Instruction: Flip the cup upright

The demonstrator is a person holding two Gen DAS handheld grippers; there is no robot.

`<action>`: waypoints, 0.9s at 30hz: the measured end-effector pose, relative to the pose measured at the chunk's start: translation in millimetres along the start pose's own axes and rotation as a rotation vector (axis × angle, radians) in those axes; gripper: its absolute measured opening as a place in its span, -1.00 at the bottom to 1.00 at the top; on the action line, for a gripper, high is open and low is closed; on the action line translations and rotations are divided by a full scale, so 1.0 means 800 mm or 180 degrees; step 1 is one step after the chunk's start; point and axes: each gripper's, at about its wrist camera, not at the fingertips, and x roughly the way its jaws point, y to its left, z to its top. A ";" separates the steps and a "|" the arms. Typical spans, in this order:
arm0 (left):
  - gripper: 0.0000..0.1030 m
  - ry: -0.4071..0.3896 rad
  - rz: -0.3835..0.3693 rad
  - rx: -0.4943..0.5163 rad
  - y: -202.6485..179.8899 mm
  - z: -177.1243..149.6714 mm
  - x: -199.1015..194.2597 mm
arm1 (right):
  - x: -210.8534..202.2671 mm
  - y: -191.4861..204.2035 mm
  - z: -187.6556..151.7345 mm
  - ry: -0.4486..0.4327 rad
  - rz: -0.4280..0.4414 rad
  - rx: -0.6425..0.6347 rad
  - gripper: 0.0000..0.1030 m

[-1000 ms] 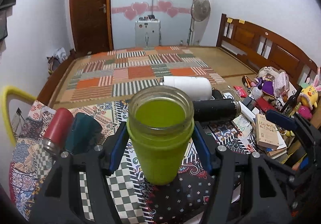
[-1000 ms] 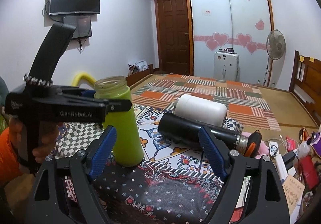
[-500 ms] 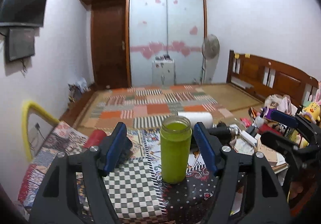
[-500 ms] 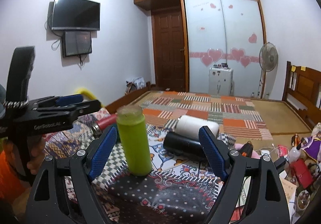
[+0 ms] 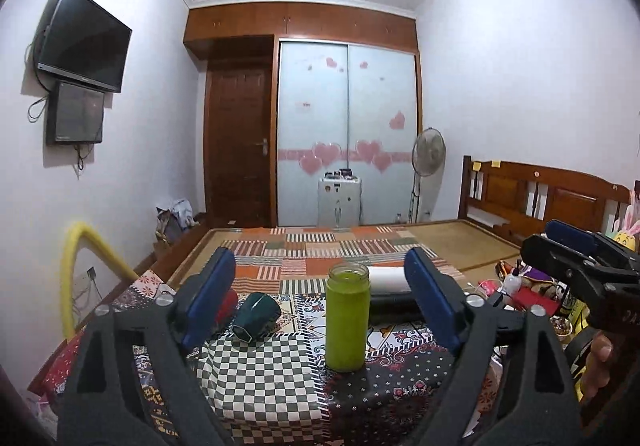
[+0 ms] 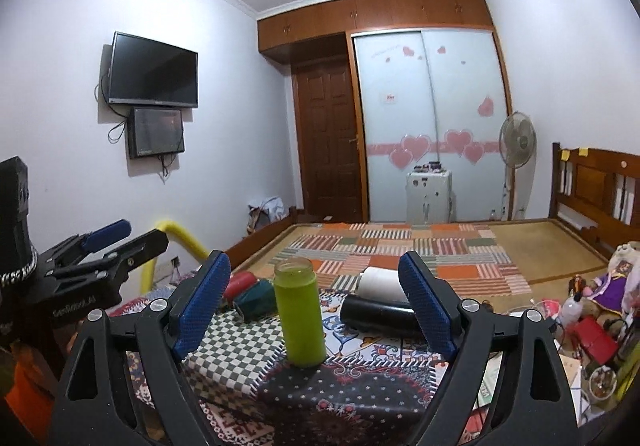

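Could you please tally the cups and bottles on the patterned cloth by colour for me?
Green: 1, the upright cup
Dark teal: 1, lying cup
Red: 1, lying bottle
Black: 1, lying bottle
White: 1, lying bottle
Total: 5

Ahead of your grippers the pale walls meet a sliding wardrobe [image 5: 346,134] with pink heart stickers, a dark wooden door [image 5: 240,142] to its left. Up on your left hangs a television [image 6: 154,72]; to your right stand a pedestal fan [image 6: 517,138] and a wooden headboard [image 5: 536,198]. Bright ceiling light glares overhead.
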 end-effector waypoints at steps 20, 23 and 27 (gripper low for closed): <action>1.00 -0.0211 0.0098 0.0055 -0.005 -0.020 -0.043 | -0.037 0.022 -0.018 -0.0216 -0.0375 -0.0146 1.00; 1.00 -0.0216 0.0093 0.0045 -0.005 -0.020 -0.045 | -0.039 0.021 -0.019 -0.0214 -0.0395 -0.0151 1.00; 1.00 -0.0208 0.0076 0.0044 -0.007 -0.020 -0.045 | -0.040 0.021 -0.018 -0.0215 -0.0407 -0.0159 1.00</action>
